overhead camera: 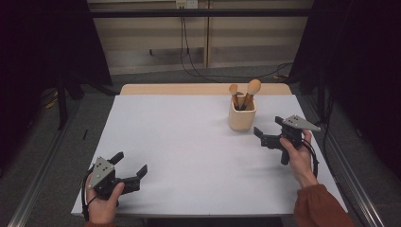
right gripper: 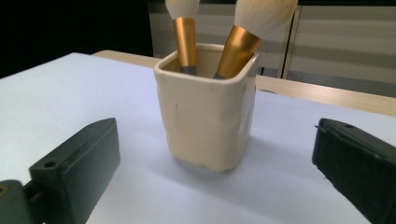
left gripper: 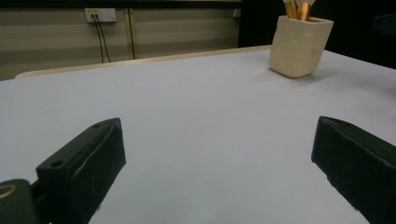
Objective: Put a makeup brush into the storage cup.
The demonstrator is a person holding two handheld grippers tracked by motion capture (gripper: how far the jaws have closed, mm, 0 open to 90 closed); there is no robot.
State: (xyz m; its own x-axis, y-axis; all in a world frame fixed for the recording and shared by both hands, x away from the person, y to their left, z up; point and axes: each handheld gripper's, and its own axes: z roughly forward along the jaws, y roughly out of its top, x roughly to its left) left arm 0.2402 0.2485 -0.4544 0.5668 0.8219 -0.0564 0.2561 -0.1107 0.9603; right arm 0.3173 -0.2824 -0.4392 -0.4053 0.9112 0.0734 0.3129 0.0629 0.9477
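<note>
At the near left corner of the worktop (overhead camera: 189, 142) my left gripper (overhead camera: 128, 166) rests with jaws spread and empty, while far right my right gripper (overhead camera: 267, 131), jaws also spread, faces the upright cream cup (overhead camera: 242, 118) of two brushes (overhead camera: 249, 93) just beyond it.

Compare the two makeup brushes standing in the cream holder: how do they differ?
The left brush stands nearly upright in the cream holder; the right brush leans to the right. The right brush's bristle head looks wider than the left brush's. Both have gold ferrules and pale bristles, heads up.
</note>
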